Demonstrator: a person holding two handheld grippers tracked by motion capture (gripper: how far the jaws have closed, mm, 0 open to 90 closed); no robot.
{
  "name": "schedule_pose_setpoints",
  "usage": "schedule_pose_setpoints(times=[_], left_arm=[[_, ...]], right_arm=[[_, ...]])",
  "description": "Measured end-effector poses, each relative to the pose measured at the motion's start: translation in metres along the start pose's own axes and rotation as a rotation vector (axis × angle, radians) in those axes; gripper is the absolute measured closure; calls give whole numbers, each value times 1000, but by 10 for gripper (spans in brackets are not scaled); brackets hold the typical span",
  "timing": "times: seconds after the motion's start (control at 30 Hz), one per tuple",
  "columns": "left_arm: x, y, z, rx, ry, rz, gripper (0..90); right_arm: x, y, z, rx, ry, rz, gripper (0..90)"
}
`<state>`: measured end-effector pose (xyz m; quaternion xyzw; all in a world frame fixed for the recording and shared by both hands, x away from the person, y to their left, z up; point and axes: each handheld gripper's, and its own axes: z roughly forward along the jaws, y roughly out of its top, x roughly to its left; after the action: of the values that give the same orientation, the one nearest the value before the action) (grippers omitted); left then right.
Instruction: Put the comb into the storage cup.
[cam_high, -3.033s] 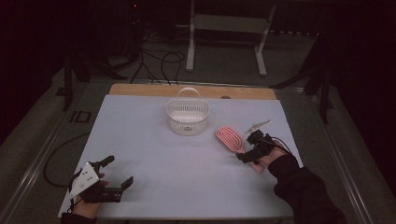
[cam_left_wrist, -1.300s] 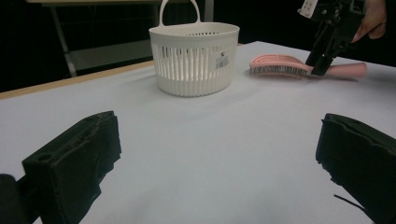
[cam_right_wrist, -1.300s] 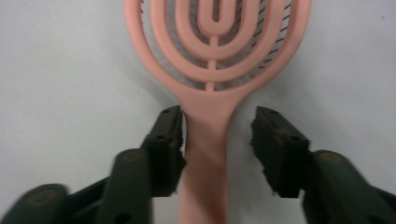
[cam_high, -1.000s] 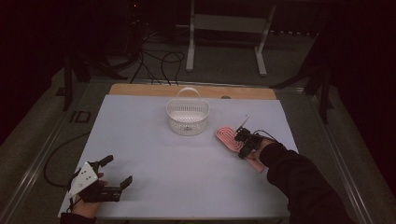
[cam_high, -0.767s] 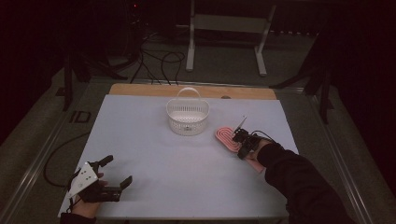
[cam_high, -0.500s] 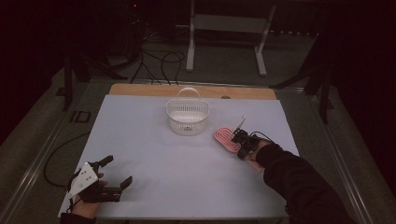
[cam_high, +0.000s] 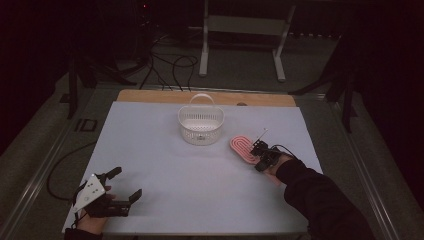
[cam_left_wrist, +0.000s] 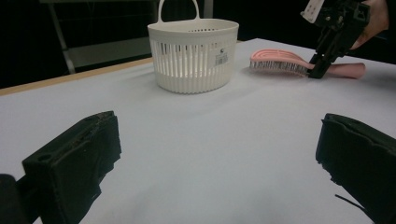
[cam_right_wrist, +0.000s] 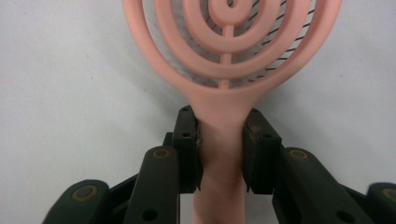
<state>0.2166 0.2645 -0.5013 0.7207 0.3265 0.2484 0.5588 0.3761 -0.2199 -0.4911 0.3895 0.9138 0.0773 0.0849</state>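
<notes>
Having come in over the pink hairbrush (cam_high: 243, 148) lying just right of the white basket (cam_high: 201, 125), the right gripper (cam_high: 260, 156) pinches its handle, while the left gripper (cam_high: 116, 192), well apart, gapes wide.

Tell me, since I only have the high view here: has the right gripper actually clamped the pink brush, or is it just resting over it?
Observer: Clamped. The right gripper view shows the right gripper with both jaws pressed on the neck of the pink brush, just below the head.
Operator: Is the brush lifted?
Observer: No. In the left gripper view it lies flat on the table, bristles down.
Operator: And the left gripper?
Observer: The left gripper has its jaws wide apart with nothing between them, and it faces the white basket.
</notes>
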Motion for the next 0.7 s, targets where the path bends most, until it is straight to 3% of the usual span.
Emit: schedule_pose_setpoints(times=[0.7], left_arm=[[1, -1, 0, 1, 5, -7, 0]], right_arm=[[-5, -14, -10, -161, 25, -11, 706]])
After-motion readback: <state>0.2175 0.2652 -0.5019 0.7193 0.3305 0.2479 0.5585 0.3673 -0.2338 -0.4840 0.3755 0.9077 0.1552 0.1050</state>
